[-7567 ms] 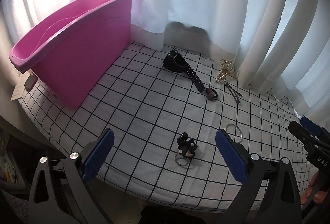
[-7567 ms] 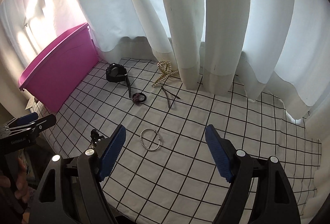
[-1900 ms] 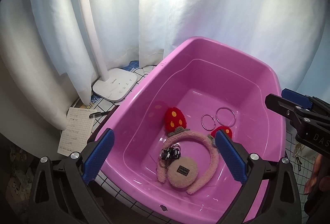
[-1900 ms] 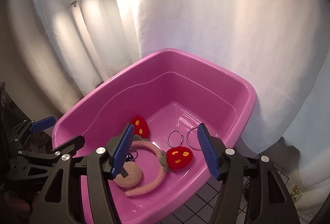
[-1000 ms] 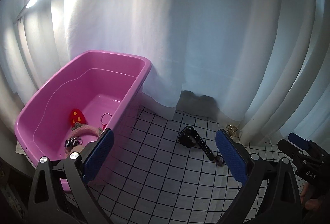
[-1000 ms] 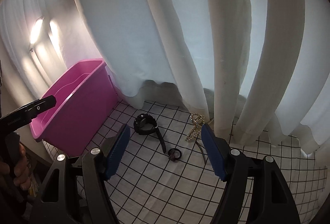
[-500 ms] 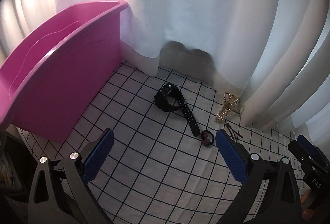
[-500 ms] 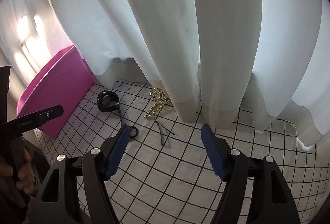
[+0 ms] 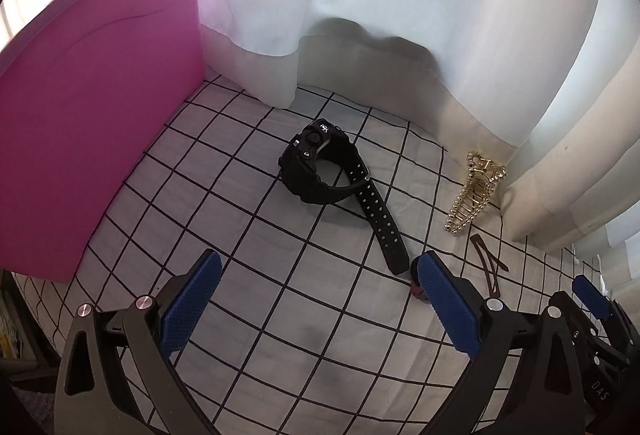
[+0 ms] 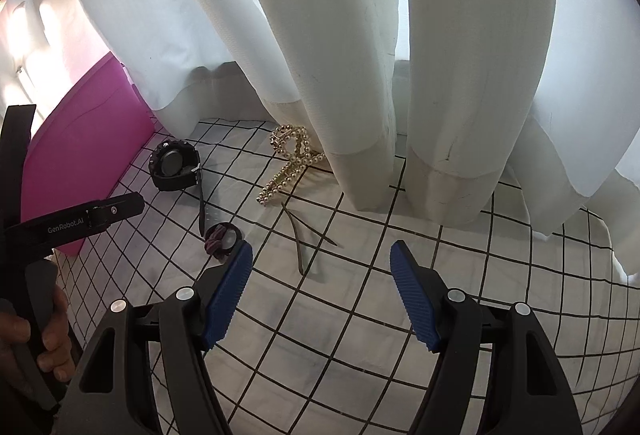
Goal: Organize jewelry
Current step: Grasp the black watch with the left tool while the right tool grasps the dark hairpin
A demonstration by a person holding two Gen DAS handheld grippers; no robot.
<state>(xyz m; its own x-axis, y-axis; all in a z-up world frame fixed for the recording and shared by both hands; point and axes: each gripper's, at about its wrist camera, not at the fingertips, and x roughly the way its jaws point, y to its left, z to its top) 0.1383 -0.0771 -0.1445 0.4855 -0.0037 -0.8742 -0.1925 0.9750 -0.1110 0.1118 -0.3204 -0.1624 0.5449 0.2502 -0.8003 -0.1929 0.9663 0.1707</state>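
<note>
A black watch lies on the grid-patterned cloth, ahead of my open, empty left gripper. It also shows in the right wrist view. A gold beaded hair clip lies by the curtain. A dark snap hair clip and a dark hair tie lie just ahead of my open, empty right gripper. The hair tie is mostly hidden behind the left gripper's right finger. The pink bin stands at the left.
White curtains hang along the back and rest on the cloth. The left gripper's body and the hand holding it show at the left of the right wrist view. The table edge lies left of the bin.
Both grippers left the pink bin, swung right and came down toward the cloth. The watch and clips are now closer. Both stay open.
</note>
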